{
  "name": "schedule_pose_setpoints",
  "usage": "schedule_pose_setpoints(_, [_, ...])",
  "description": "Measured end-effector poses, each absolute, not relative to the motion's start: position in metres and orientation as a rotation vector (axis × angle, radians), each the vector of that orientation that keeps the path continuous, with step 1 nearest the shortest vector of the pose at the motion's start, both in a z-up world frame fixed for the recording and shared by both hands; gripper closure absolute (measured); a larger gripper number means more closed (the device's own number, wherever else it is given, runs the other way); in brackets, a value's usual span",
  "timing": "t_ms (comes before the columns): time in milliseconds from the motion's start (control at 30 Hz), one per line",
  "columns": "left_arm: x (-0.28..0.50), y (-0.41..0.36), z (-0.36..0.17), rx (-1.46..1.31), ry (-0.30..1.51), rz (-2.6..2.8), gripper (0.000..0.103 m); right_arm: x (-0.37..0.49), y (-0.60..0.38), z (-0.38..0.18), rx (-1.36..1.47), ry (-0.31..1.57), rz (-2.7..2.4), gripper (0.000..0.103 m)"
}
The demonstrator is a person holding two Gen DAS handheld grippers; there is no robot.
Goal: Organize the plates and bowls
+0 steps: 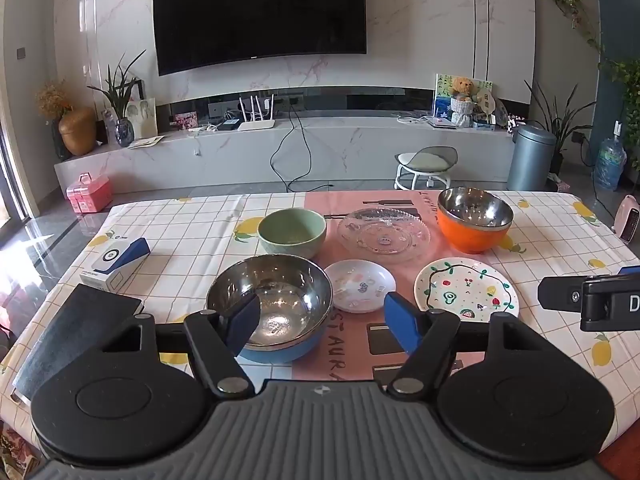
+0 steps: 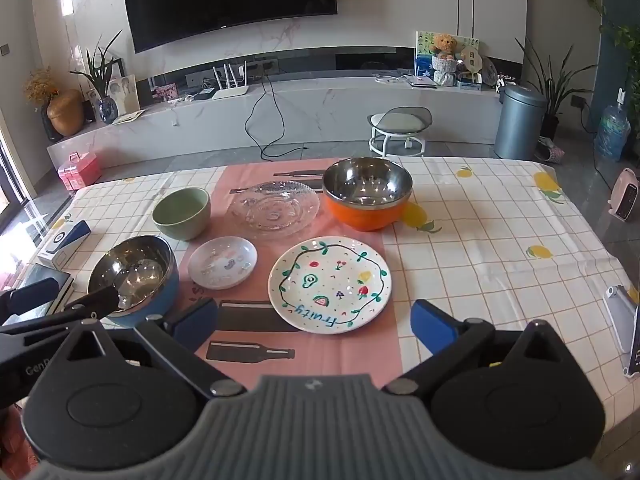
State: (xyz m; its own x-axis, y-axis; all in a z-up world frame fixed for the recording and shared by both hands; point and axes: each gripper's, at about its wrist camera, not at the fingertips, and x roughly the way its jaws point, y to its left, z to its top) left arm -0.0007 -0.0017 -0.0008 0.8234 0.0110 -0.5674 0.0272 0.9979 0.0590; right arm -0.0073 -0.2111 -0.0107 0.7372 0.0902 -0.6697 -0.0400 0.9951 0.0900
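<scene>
In front of me six dishes sit on the counter (image 2: 480,240), on its checked lemon-print cloth with a pink centre strip. Nearest my left claw (image 1: 322,316) is the steel-lined blue bowl (image 1: 276,304); the claw's left blue pad hangs over the bowl's near rim, and the claw is spread wide, gripping nothing. Just right of that bowl lies the small white patterned saucer (image 1: 360,286), then the white fruit-painted plate (image 2: 330,284) lettered "Fruity", which sits directly ahead of my right claw (image 2: 316,320), also spread wide and empty-handed. In the far row stand the pale green ceramic bowl (image 2: 182,212), the clear glass plate (image 2: 274,210) and the steel-lined orange bowl (image 2: 368,198), each apart from its neighbours. At the counter's left edge lie a blue-and-white box (image 1: 116,260) and a dark notebook (image 1: 76,332).
</scene>
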Motion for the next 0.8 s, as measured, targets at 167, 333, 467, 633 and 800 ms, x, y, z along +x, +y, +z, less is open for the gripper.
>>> schedule_pose_setpoints(167, [-0.003,0.003,0.001,0.048,0.615,-0.024,0.021,-0.009,-0.211,-0.01,0.065,0.729,0.079,0.003])
schedule_pose_setpoints(333, [-0.004,0.008,0.005,0.023,0.618,-0.028,0.022,-0.011,-0.214,-0.012,0.061,0.729,0.082,0.003])
schedule_pose_setpoints(467, [-0.004,0.002,0.003,0.028,0.615,-0.017,0.022,-0.011,-0.21,-0.011,0.068,0.741,0.073,0.003])
schedule_pose_setpoints(633, [-0.006,0.001,0.002,0.025,0.622,-0.017,0.022,-0.011,-0.209,-0.013,0.071,0.745,0.073,0.003])
schedule_pose_setpoints(800, [-0.006,0.001,0.001,0.023,0.622,-0.016,0.022,-0.012,-0.209,-0.014,0.073,0.748,0.074,0.003])
